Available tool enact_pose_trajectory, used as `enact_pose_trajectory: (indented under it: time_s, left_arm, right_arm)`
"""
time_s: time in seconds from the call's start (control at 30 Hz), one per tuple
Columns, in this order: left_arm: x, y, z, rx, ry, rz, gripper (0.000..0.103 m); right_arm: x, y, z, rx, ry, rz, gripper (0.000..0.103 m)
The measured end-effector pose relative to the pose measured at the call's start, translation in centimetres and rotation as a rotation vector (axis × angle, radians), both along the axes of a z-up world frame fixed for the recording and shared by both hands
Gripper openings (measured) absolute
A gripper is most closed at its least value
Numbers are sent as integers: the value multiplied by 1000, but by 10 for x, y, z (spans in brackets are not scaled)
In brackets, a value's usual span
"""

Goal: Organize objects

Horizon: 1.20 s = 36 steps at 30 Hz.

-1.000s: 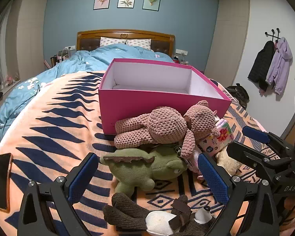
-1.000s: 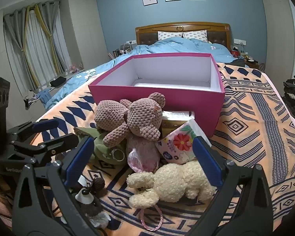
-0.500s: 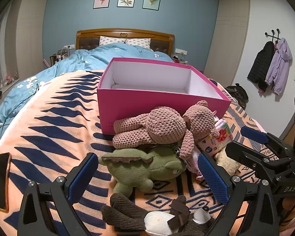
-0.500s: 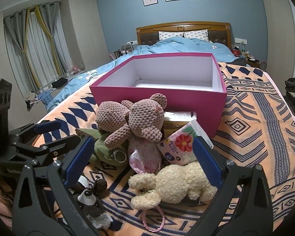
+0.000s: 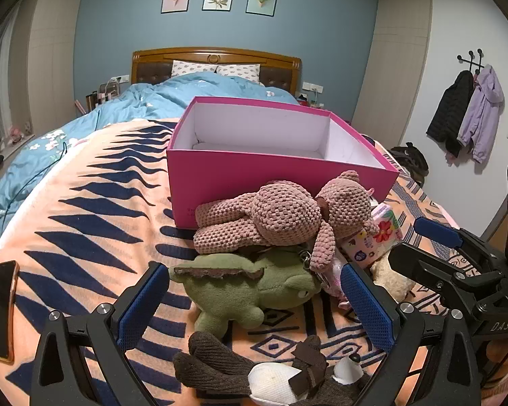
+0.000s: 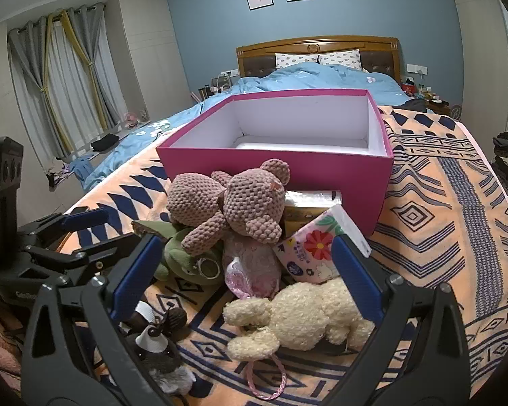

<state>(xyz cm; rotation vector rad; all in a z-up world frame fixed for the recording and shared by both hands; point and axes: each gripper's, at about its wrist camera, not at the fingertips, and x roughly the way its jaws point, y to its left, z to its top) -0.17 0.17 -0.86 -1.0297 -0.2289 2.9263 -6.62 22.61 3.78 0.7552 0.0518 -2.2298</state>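
Here, green plush (image 5: 250,291) between spread left hand-held gripper (image 5: 254,301) fingers, untouched

Even indoor light, sharp, fisheye-warped edges

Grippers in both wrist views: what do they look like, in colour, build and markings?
Both are black plastic frames with triangular cut-outs and silver screws. Each finger carries a long blue textured pad. The left gripper and right gripper look alike. Seen from the left camera, the right one shows white "DAS" lettering on its body; from the right camera, the left one bears partly legible white lettering. No cables, sleeves or hands are visible.
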Motion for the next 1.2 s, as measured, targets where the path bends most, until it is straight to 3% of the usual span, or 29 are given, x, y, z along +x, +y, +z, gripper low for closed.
enact_pose_trajectory:
  time_s: [0.43,0.7,1.03,1.2]
  left_arm:
    - [-1,-1,-1,-1,-4,3,103]
    - [-10,-23,-2,62,-20,-3,103]
    - [-28,-40,-2,109,-41,-54,101]
    - [-39,-34,1,121,-56,-139,90]
  right_arm:
    - [-3,-1,-2,3,-8,8,101]
    - [-22,-6,-5,6,-46,29,100]
    - [-41,-23,-2,28,-58,90,80]
    - [-50,-32,-2,62,-54,100,72]
